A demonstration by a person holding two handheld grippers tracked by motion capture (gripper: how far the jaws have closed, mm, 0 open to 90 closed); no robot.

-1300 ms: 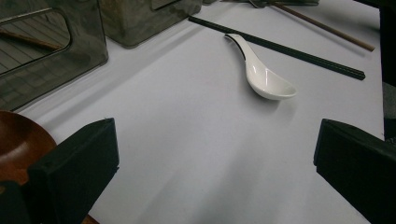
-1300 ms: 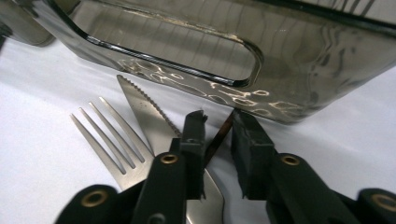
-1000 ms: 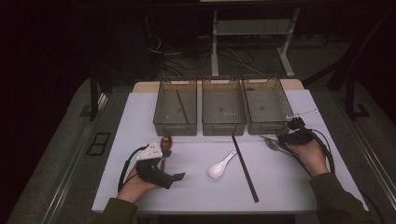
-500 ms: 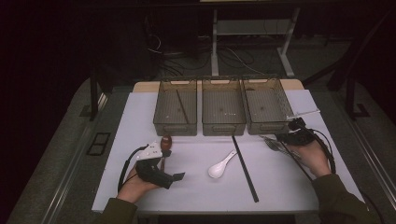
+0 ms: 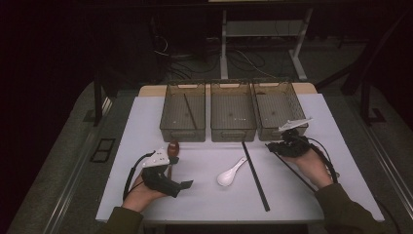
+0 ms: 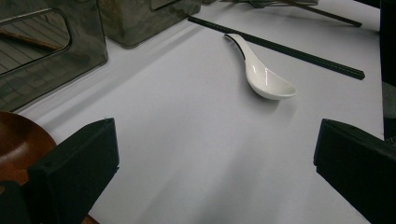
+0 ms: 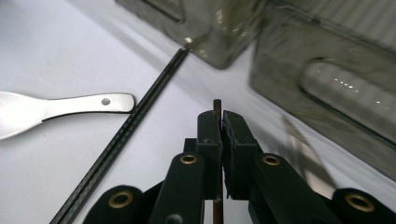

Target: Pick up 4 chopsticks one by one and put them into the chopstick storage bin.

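Observation:
My right gripper [image 5: 273, 146] is shut on a thin brown stick [image 7: 217, 106] just in front of the right bin [image 5: 278, 105]. The stick's tip pokes out past the pads, and its long end [image 5: 298, 174] trails back toward the person's sleeve. My left gripper [image 5: 181, 173] rests at the front left with its jaws wide open and nothing between them [image 6: 210, 158]. A brown wooden spoon [image 5: 173, 147] lies right beside it. A white ceramic spoon [image 5: 232, 172] and a long black chopstick [image 5: 254, 175] lie mid-table between the grippers.
Three clear bins stand in a row at the back: left [image 5: 183, 111] with a brown stick inside, middle [image 5: 232, 111], and right. A blurred metal utensil [image 7: 306, 151] lies on the white mat [image 5: 209, 195] near my right gripper.
My right gripper has moved left along the front of the right bin, carrying the brown stick. The left gripper has stayed put.

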